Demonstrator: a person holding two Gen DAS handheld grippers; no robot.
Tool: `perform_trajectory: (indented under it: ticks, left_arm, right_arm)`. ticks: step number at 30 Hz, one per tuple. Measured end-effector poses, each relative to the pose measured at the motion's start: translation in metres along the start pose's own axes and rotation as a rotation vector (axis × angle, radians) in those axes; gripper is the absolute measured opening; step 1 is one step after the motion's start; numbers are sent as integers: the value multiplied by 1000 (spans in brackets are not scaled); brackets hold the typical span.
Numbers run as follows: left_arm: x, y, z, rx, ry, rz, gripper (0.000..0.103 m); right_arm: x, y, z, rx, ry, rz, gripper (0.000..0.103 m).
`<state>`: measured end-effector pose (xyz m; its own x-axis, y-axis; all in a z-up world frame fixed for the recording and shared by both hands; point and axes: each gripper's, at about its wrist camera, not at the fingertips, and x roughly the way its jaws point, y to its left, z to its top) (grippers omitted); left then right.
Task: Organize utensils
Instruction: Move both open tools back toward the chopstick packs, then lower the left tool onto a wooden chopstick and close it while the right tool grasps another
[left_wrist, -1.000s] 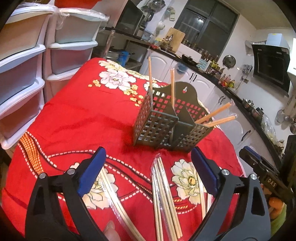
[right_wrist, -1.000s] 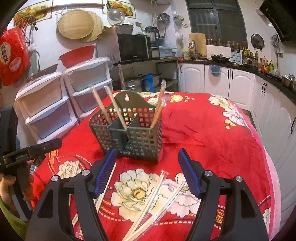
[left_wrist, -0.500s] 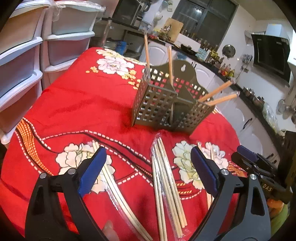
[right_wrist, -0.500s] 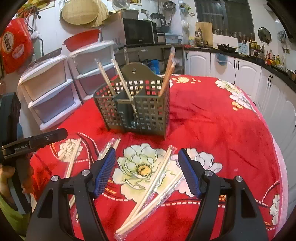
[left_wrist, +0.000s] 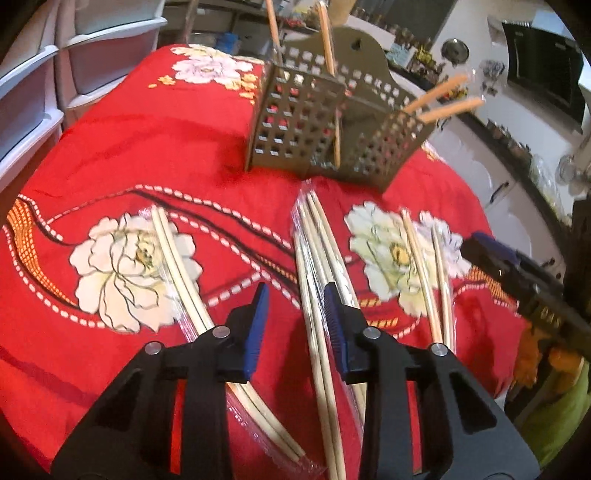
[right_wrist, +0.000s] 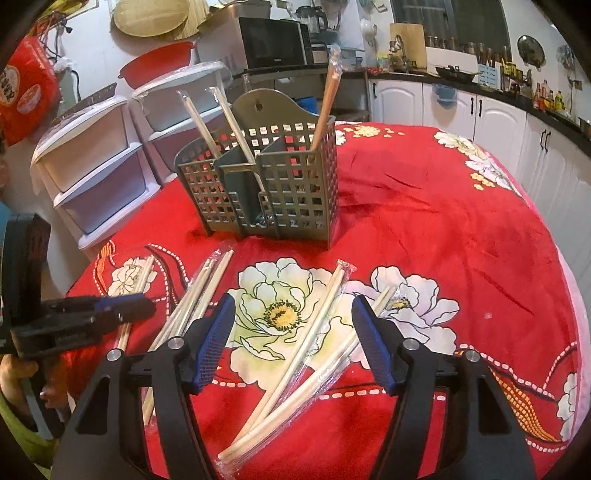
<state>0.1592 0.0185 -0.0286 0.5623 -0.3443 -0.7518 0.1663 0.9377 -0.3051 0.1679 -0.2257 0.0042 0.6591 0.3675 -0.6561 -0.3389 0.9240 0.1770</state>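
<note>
Left claw (left_wrist: 295, 321) just been closing, half shut, sticks (left_wrist: 314, 280) between pads, not squeezed yet. Right claw (right_wrist: 291, 343) wide open over sticks (right_wrist: 310, 343). Squeeze gently, lift straight, carry to basket (left_wrist: 325, 122) ahead.

The surface (right_wrist: 461, 229) is covered by a red cloth printed with white flowers. Two stacks of white plastic drawers (right_wrist: 92, 162) are placed against the wall beside it. A microwave (right_wrist: 273, 42) is set on a shelf behind, and a round woven tray (right_wrist: 151, 14) is hung on the white wall above. White cabinets (right_wrist: 491, 118) with dark handles are fitted beneath a dark countertop crowded with bottles. A dark window (right_wrist: 447, 18) and a black range hood (left_wrist: 543, 70) are also seen.
</note>
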Motion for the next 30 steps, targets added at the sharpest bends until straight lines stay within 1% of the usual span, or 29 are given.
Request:
perform_trajectory:
  ticks: [2, 6, 9, 16, 19, 22, 24, 30]
  left_arm:
    - [2, -3, -4, 18, 19, 6, 23]
    - [9, -9, -16, 52, 57, 43, 23]
    - [9, -15, -19, 91, 52, 77, 23]
    - [21, -21, -11, 126, 60, 114, 22]
    - [27, -20, -2, 123, 65, 114, 21]
    - [33, -15, 9, 95, 73, 100, 20]
    - [37, -12, 16, 78, 76, 92, 20]
    - [48, -8, 30, 52, 85, 82, 20]
  right_arm:
    - [3, -2, 0, 3, 6, 8, 63]
    - [8, -3, 1, 6, 15, 17, 63]
    - [13, -6, 2, 14, 23, 20, 63]
    - [29, -10, 3, 18, 60, 18, 63]
    - [39, -14, 5, 24, 80, 11, 63]
    - [50, -18, 10, 38, 110, 1, 58]
    - [58, -21, 14, 46, 128, 3, 52]
    - [87, -29, 19, 77, 216, -30, 48]
